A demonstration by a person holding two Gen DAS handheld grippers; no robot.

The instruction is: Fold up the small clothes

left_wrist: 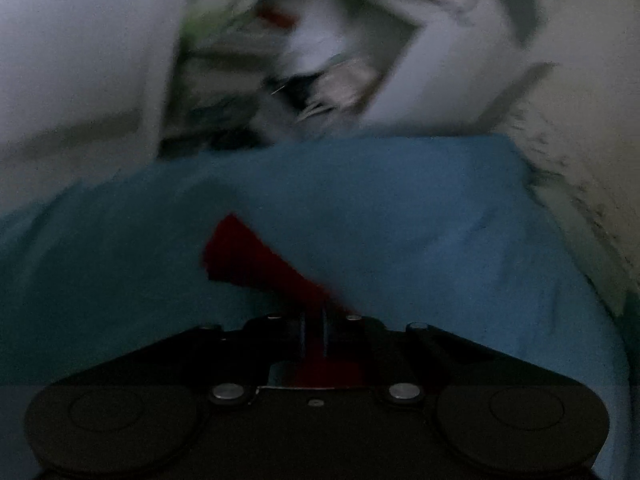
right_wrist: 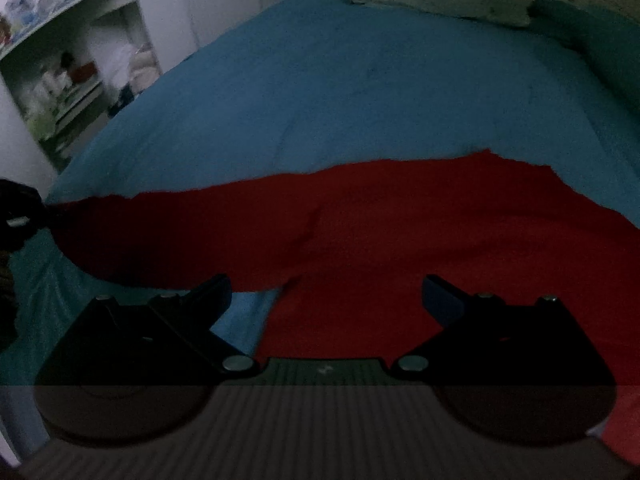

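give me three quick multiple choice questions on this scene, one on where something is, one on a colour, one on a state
1. Where does the red cloth lie?
A. on the blue bed sheet
B. on a wooden floor
C. inside a basket

2. What colour is the cloth pinched in the left gripper?
A. yellow
B. red
C. white

3. How do the jaws of the right gripper stand?
A. shut on the cloth
B. shut on nothing
C. open, with the cloth beneath them

Answers:
1. A, the right wrist view shows the red cloth spread across the blue sheet that covers the bed.
2. B, the left wrist view shows a red strip running out from between the closed fingers.
3. C, the right wrist view shows the two fingers wide apart with red fabric in the gap and nothing pressed.
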